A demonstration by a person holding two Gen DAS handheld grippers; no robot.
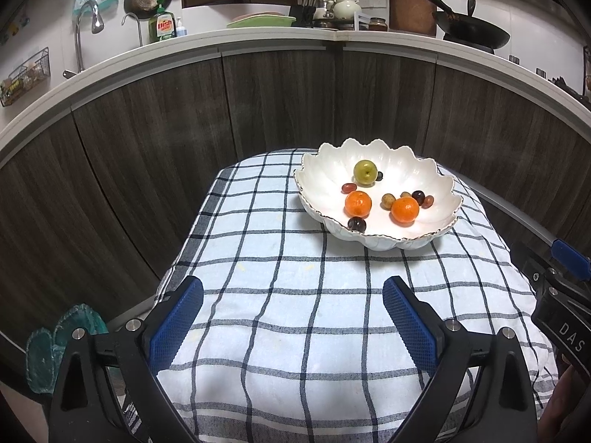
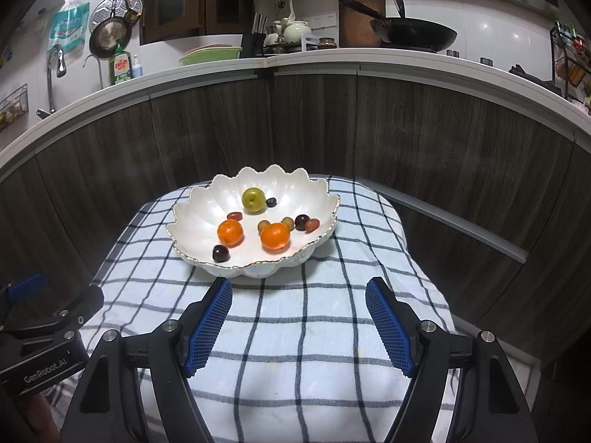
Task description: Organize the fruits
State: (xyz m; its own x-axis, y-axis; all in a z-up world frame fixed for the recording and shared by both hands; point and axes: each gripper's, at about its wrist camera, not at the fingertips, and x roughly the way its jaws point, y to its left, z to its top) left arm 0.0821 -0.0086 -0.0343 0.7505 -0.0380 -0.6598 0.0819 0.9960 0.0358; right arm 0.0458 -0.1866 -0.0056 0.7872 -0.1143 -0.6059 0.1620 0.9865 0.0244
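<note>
On the checked cloth over the tabletop stands one scalloped white bowl holding two tangerines, one green apple and several small dark and tan fruits. The left hand-held gripper and right hand-held gripper are both spread, empty, short of the bowl.

A green dish-soap bottle is standing on the counter at eleven o'clock, showing "dish" on its label. In the right wrist view, the left gripper is showing "GenRobot.AI" at eight o'clock; in the left wrist view, the right gripper is showing "DAS" at four o'clock.
</note>
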